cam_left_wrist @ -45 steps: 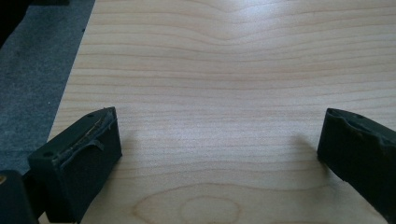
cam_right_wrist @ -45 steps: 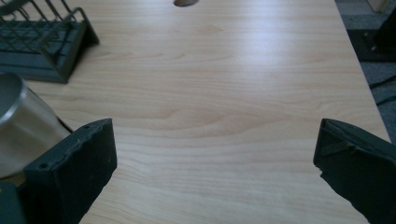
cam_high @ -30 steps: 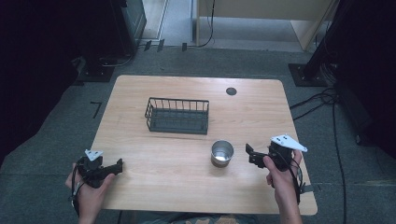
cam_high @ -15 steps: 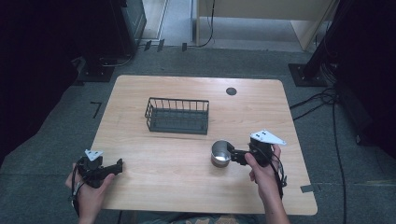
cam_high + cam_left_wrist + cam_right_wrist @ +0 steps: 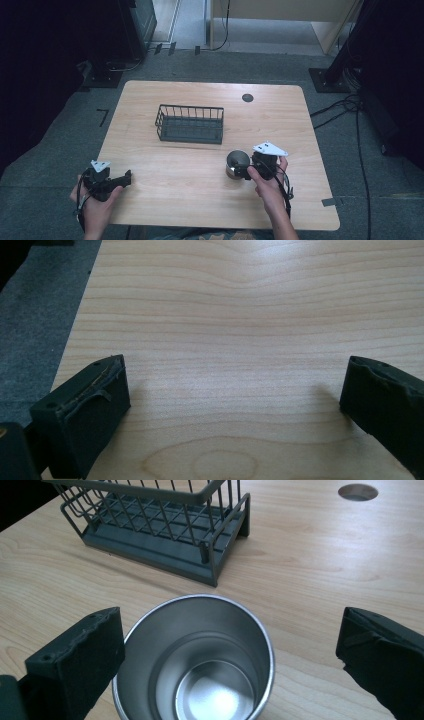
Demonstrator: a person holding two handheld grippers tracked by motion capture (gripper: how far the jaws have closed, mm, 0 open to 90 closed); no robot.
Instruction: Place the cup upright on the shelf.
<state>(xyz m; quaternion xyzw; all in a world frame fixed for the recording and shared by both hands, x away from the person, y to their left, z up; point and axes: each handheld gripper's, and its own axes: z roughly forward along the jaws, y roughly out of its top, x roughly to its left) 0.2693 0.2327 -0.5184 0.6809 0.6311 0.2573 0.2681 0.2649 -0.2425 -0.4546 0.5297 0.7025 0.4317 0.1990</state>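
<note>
Right of centre in the high view, a steel cup (image 5: pixel 237 164) is seen upright on the wooden table (image 5: pixel 200 100), with the right gripper (image 5: pixel 246 171) brought up against its right side by a hand (image 5: pixel 267 187) entering from the bottom edge. Its jaws have just been opening and are spread wide. In the right gripper view the cup (image 5: pixel 195 660) sits between them in the lower middle of the frame, close beside the left jaw and apart from the right one; it is not pinched. A dark wire basket (image 5: pixel 190 123) is placed just above and left of the cup, near but not touching. At lower left of the high view, the left gripper (image 5: pixel 122 178) is held low over bare wood, its jaws spread with nothing between them.
</note>
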